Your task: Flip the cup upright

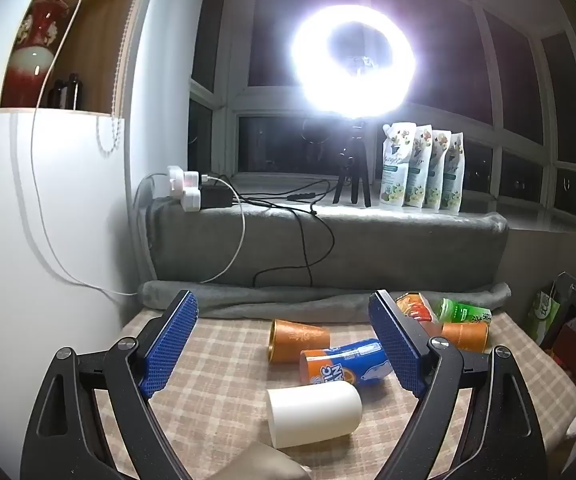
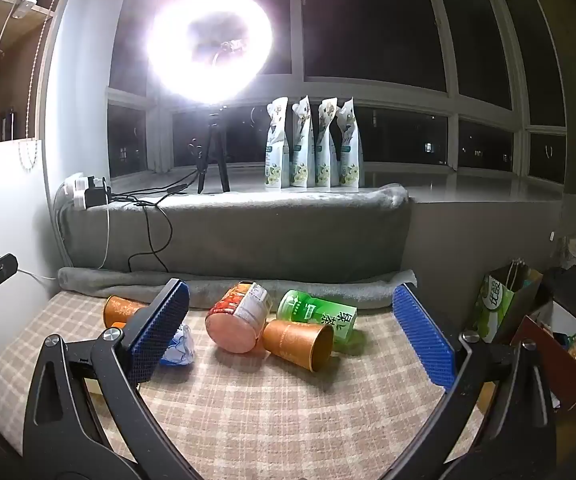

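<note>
A white cup [image 1: 313,414] lies on its side on the checked tablecloth [image 1: 224,412], between the fingers of my open, empty left gripper [image 1: 288,344]. Two orange paper cups lie on their sides: one [image 1: 297,340] behind the white cup, also in the right wrist view [image 2: 122,311], and one [image 2: 299,342] in the middle of my open, empty right gripper [image 2: 289,332], also in the left wrist view [image 1: 465,336]. The white cup is hidden in the right wrist view.
A blue-orange can [image 1: 345,364], a red-labelled can [image 2: 238,316] and a green tea carton [image 2: 319,316] lie among the cups. A grey blanket [image 2: 232,236] covers the sill behind. A ring light on a tripod [image 2: 212,40], pouches [image 2: 313,148], a power strip [image 1: 192,192] and a bag [image 2: 499,304] stand around.
</note>
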